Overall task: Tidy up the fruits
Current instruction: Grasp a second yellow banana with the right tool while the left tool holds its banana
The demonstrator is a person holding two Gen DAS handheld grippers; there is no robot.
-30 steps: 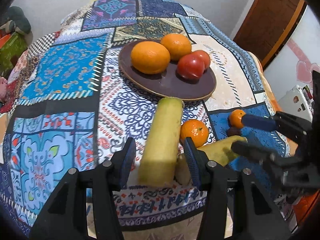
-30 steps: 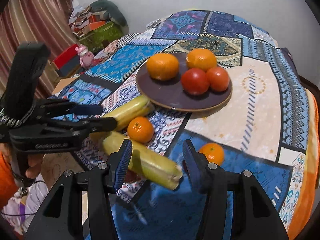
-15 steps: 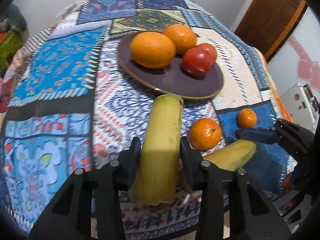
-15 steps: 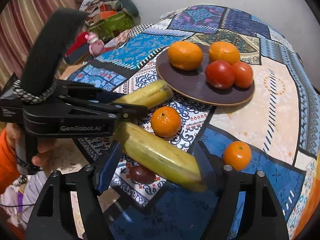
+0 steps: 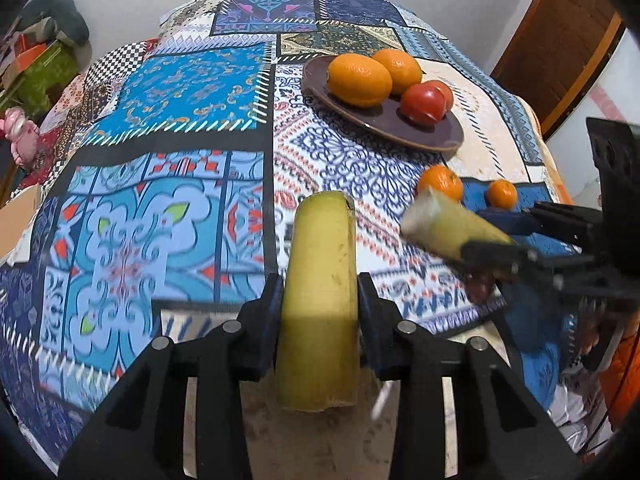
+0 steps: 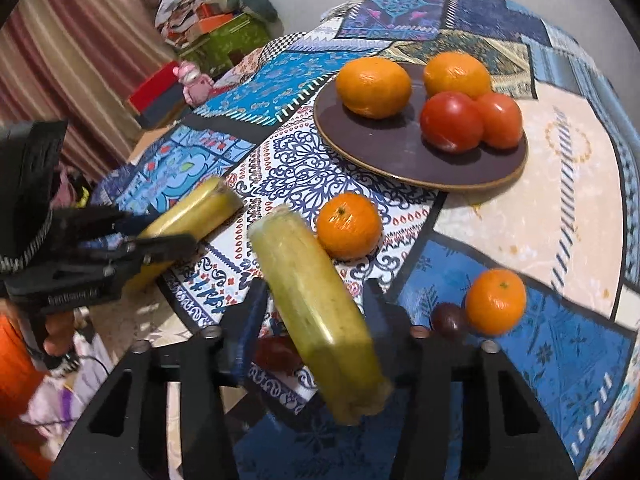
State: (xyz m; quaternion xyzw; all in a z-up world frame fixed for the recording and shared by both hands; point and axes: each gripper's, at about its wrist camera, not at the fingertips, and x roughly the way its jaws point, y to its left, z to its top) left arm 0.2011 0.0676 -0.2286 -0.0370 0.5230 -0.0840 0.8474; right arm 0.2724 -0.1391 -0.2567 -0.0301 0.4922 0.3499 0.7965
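Observation:
My left gripper [image 5: 318,300] is shut on a yellow banana [image 5: 322,292] and holds it above the table's near edge. My right gripper [image 6: 314,312] is shut on a second banana [image 6: 316,312], also lifted; it shows at the right of the left wrist view [image 5: 448,228]. A dark brown plate [image 6: 404,160] holds two oranges [image 6: 374,86] and two tomatoes [image 6: 452,122]. Two small mandarins [image 6: 349,226] [image 6: 495,301] and two small dark fruits [image 6: 448,322] lie on the patchwork cloth.
The round table has a patterned patchwork cloth [image 5: 160,184]. Boxes and a pink toy [image 6: 194,82] sit beyond the table's left side. A wooden door [image 5: 560,32] stands at the right.
Both grippers have closed on their bananas and lifted them off the cloth, drawing back toward the near edge. The dark fruit under the right banana now shows.

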